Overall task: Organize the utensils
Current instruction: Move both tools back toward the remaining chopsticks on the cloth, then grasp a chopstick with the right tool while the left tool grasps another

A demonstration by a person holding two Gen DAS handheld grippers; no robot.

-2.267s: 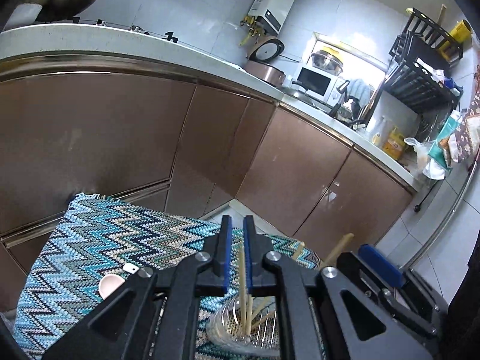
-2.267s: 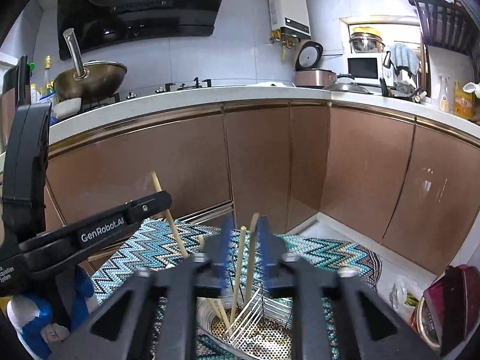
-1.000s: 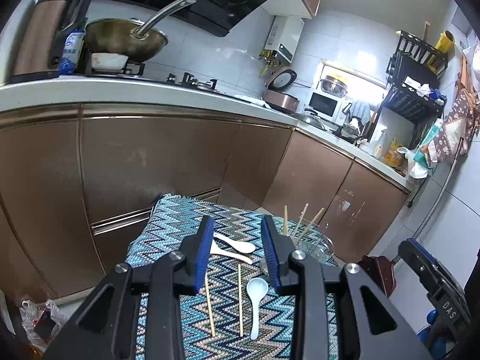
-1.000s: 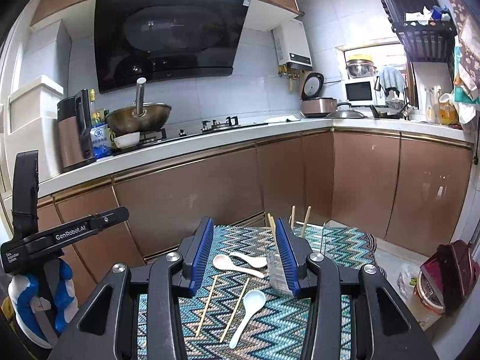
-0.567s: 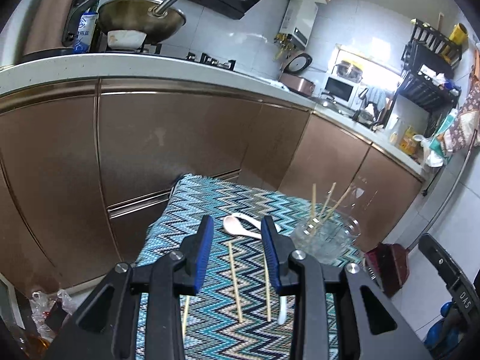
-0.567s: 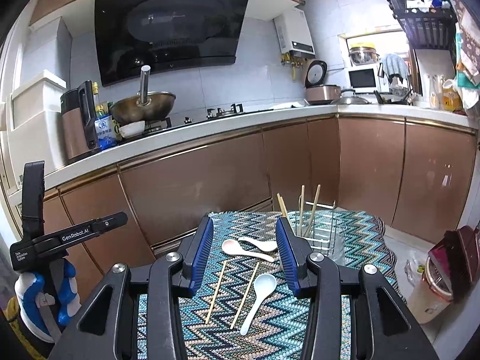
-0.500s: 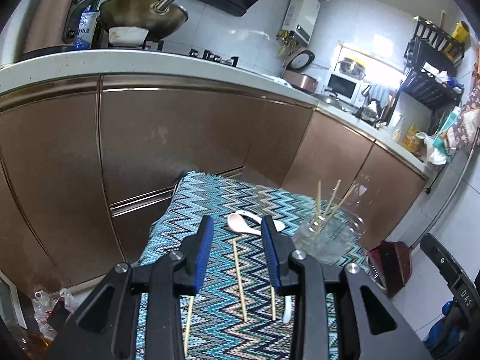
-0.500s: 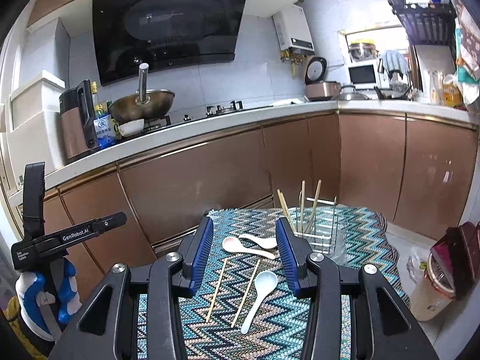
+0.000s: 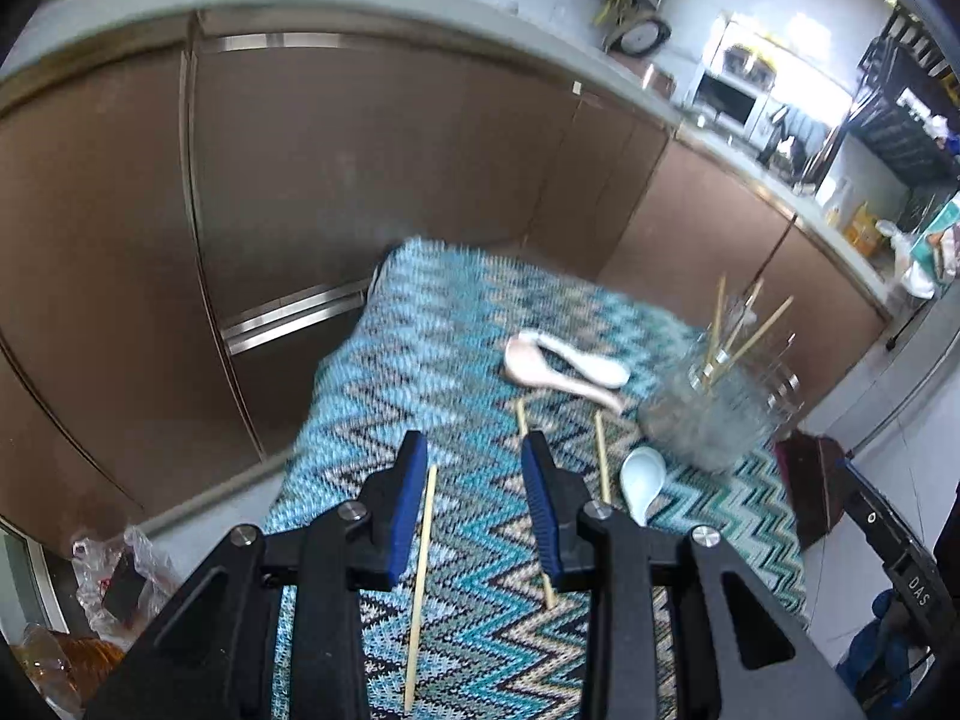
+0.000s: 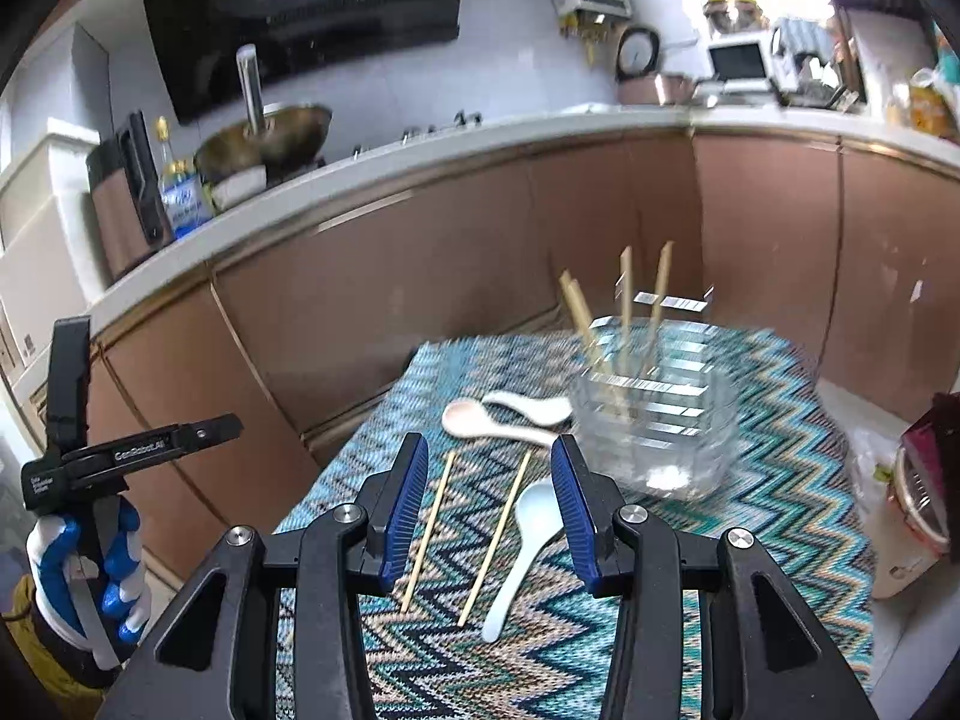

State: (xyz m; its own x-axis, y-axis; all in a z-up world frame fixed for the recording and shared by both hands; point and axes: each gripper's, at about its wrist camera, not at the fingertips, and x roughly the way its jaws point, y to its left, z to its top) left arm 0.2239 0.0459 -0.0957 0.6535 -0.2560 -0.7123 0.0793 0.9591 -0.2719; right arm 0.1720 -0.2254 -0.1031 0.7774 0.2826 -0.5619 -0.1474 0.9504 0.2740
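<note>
A clear holder [image 10: 654, 426] with several chopsticks upright in it stands on the zigzag cloth [image 10: 750, 540]; it also shows in the left wrist view [image 9: 714, 414]. Loose on the cloth lie a pink spoon [image 10: 474, 420], a white spoon [image 10: 534, 405], a pale blue spoon [image 10: 522, 534] and chopsticks [image 10: 429, 534] [image 10: 495, 540]. In the left wrist view a third chopstick [image 9: 420, 576] lies below my left gripper [image 9: 474, 498], which is open and empty above the cloth. My right gripper [image 10: 489, 507] is open and empty above the two chopsticks.
Brown cabinet doors [image 9: 360, 180] and a countertop [image 10: 420, 168] stand behind the cloth-covered table. A wok [image 10: 264, 138] sits on the stove. The left handset [image 10: 90, 480] shows at the left of the right wrist view. Bags [image 9: 108, 570] lie on the floor.
Both grippers released chopsticks into the holder, opened and drew back. In the last half second both tilted down and moved closer to the loose chopsticks and spoons.
</note>
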